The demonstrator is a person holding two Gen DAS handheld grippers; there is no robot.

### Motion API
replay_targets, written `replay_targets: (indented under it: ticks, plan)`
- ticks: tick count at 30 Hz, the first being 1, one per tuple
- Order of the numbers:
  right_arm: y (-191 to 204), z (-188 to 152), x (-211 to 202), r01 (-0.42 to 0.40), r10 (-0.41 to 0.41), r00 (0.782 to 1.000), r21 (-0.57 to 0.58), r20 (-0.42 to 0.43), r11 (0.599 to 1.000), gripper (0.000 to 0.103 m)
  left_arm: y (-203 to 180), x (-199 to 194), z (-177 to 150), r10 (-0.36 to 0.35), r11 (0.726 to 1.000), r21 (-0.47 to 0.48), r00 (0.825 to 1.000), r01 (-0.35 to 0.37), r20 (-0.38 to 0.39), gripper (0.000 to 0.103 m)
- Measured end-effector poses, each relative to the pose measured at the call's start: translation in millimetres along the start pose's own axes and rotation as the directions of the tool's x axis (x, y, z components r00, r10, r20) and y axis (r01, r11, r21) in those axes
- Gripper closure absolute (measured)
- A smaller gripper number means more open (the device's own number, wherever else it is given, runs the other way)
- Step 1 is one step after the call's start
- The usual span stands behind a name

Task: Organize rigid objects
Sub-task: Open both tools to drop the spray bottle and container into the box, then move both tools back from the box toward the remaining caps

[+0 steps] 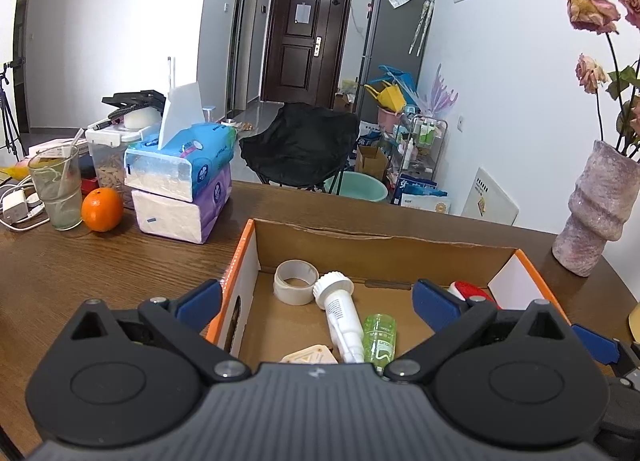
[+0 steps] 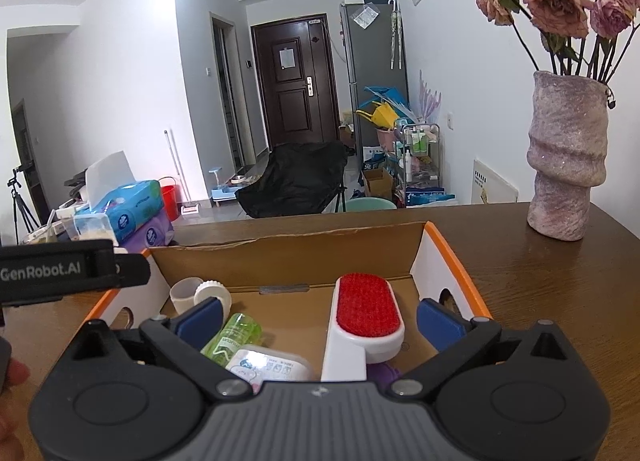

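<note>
We found the cream triangular item (image 1: pixel 308 357) cut off by the left gripper (image 1: pixel 320 297). Both the left and right gripper (image 2: pixel 318 315) stood spread wide, gripping nothing, over the cardboard box (image 1: pixel 384 247). Inside we counted one tape roll (image 1: pixel 295 282), one white bottle (image 1: pixel 340 315), one green bottle (image 1: pixel 380 335), one red brush (image 2: pixel 368 311).

Red-faced white brush (image 2: pixel 368 313), green bottle (image 2: pixel 234 337)

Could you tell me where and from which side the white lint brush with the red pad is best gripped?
I would take the white lint brush with the red pad by its white handle, from above, fingers across its width. It lies pad up in the orange-edged cardboard box, and the handle looks narrower than the head. The open right gripper hangs over it.
</note>
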State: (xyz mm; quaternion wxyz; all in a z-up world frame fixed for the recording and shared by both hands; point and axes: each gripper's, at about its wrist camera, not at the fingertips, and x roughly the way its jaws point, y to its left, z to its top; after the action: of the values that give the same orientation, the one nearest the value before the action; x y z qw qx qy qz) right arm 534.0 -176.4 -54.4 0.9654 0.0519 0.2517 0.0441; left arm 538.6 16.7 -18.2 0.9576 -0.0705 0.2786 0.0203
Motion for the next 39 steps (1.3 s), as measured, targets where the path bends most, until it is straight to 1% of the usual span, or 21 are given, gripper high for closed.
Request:
replay_targets:
  ticks: [5,10,21,32,39]
  plan:
    - [-5,-2,-15,0.003,-0.003,1.000,-0.011,0.011,1.000,0.000,-1,-15,-2,0.013,1.000,0.006,1.000,-0.013,0.024,0.000]
    - [-11,-5,-33,0.009,-0.009,1.000,-0.016,0.029,1.000,0.000,-3,-32,-9,0.020,1.000,0.015,0.999,-0.020,0.031,0.000]
    - [-17,-21,-76,-0.001,0.005,0.998,-0.049,0.063,0.999,0.000,-14,-74,-29,0.000,1.000,0.024,0.999,-0.001,0.050,0.000]
    - [-33,-40,-119,0.010,-0.003,0.997,-0.097,0.077,0.995,0.000,-31,-104,-57,-0.023,0.999,0.044,0.999,0.021,0.031,0.000]
    - [-48,-50,-137,0.020,-0.013,0.997,-0.109,0.070,0.994,0.000,-39,-115,-75,-0.041,0.998,0.047,0.999,0.040,0.011,0.000]
